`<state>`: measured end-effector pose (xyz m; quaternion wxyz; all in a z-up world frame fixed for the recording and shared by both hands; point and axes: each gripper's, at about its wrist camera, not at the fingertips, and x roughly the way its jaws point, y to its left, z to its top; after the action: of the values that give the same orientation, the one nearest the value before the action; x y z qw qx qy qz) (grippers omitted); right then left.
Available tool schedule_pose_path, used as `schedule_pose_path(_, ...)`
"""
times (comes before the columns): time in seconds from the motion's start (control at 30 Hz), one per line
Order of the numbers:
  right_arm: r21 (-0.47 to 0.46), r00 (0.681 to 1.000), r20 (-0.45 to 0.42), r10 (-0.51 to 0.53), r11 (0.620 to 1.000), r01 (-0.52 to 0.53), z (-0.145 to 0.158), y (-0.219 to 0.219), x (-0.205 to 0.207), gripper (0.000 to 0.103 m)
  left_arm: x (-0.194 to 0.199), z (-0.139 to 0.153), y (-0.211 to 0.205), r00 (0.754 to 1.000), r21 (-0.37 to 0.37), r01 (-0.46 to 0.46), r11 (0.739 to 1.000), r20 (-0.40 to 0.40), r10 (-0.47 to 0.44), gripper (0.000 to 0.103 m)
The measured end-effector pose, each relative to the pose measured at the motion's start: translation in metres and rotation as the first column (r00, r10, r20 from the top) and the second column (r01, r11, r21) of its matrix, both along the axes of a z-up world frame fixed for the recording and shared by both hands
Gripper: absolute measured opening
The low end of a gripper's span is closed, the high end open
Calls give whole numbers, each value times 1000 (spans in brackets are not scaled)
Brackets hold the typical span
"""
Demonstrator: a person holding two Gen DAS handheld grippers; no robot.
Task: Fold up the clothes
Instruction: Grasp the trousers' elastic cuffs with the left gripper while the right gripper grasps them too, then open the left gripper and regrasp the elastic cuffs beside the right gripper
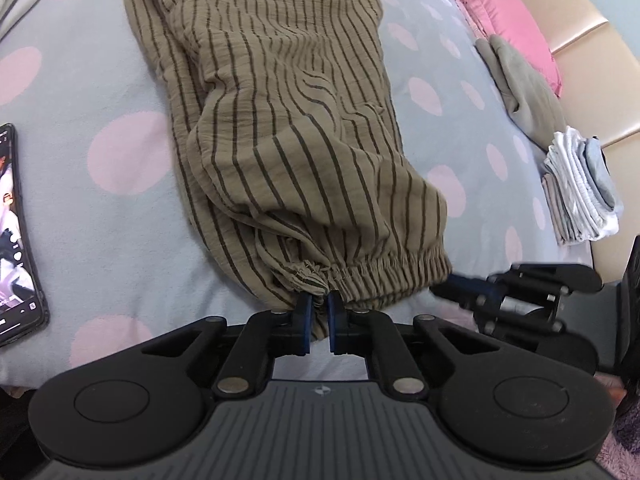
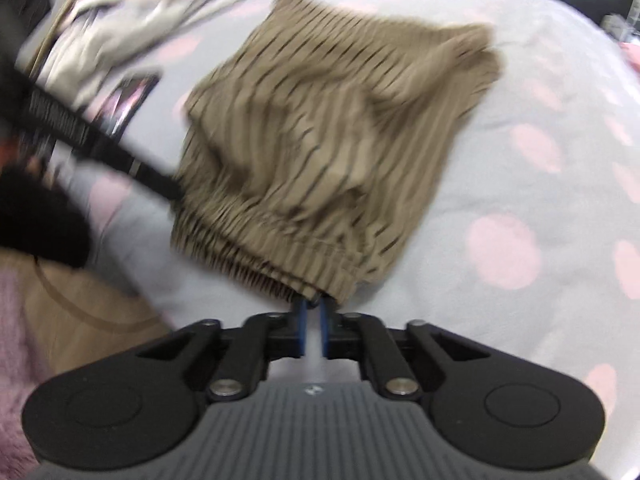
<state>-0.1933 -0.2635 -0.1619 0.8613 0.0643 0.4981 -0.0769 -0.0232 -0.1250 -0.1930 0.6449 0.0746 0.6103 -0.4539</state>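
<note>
— Where do your fingers sit?

— My left gripper is clamped on the gathered elastic hem of the striped trousers, at its left end. My right gripper looks clamped on the other end of the same hem; that view is smeared, so I judge it by the fabric bunched between the blue pads. From the left camera the right gripper comes in from the side, just beside the hem's right corner.

— And the garment itself?

— It lies on the polka-dot bedspread, already doubled, its long axis running straight away from both grippers toward the far edge. The hem is the near short edge, held at both ends.

— So the next fold goes which way?

— Away from me, I think: carry the hem forward over the body to the far end. Both hands are equally near, so they should travel together.

— Anything nearby?

— A phone to the left, folded laundry well off to the right.
</note>
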Motion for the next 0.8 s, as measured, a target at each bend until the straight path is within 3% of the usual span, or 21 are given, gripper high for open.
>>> schedule_pose_path(0.23, -40, 999, -36, -28, 999, 27, -14, -3, 14, 3, -12, -17, -9, 999, 76, 32, 997, -16, -31, 1)
schedule_pose_path(0.37, -15, 998, -48, -47, 999, 46, -20, -11, 21, 3, -12, -35, -8, 999, 124, -1, 992, -53, 8, 1)
schedule_pose_path(0.47, -11, 998, -48, -44, 999, 44, -20, -12, 20, 3, -10, -30, -1, 996, 93, -16, 996, -90, 25, 3)
schedule_pose_path(0.6, 0, 998, -49, -47, 999, 47, -21, -12, 15, 3, -3, -10, 9, 988, -44, -83, 996, -137, 76, 54)
schedule_pose_path(0.7, 9, 997, -54, -51, 999, 52, -21, -13, 16, 4, 2, -6, 14, 985, -60, -143, 988, -110, 136, 54)
schedule_pose_path(0.8, 6, 997, -59, -46, 999, 46, -21, -12, 16, 4, 3, -17, 5, 984, -17, -139, 990, -111, 136, 44)
